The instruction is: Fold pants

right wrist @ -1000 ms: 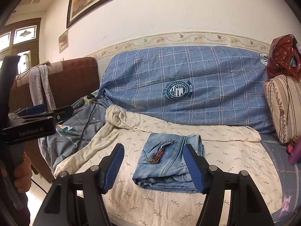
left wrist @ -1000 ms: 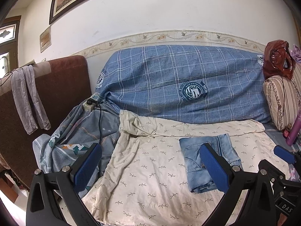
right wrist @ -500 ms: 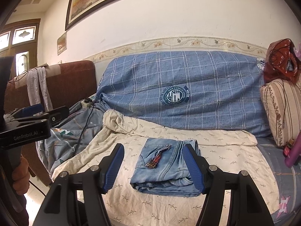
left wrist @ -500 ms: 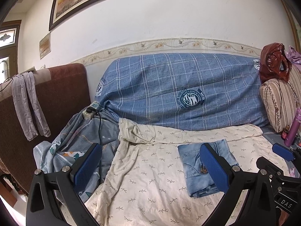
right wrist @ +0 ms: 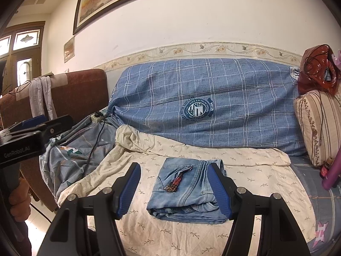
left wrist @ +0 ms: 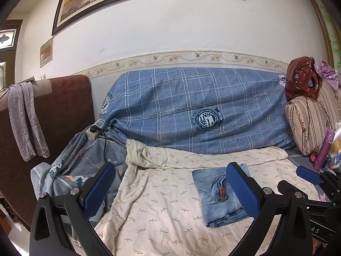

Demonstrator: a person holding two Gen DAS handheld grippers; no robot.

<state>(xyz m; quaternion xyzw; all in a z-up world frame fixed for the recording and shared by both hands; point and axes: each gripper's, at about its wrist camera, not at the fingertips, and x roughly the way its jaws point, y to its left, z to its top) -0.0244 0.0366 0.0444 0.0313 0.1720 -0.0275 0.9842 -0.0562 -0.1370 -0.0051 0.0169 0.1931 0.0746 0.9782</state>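
Note:
The light blue jeans (right wrist: 185,194) lie folded into a compact square on the cream leaf-print sheet (right wrist: 255,175), with a small red plaid tag on top. In the left wrist view they (left wrist: 215,194) sit right of centre, partly behind my right finger. My left gripper (left wrist: 170,189) is open and empty, held back from the sofa. My right gripper (right wrist: 177,189) is open and empty, its fingers framing the jeans from a distance without touching them.
A blue checked cover (left wrist: 202,111) drapes the sofa back. A grey patterned blanket (left wrist: 85,162) with a power strip and cable lies left. A brown armchair (left wrist: 53,115) stands at far left. A striped pillow (right wrist: 317,123), a red bag and bottles sit right.
Both grippers have drawn back and tilted up a little, so the jeans sit lower and smaller in both views. The jeans have not moved.

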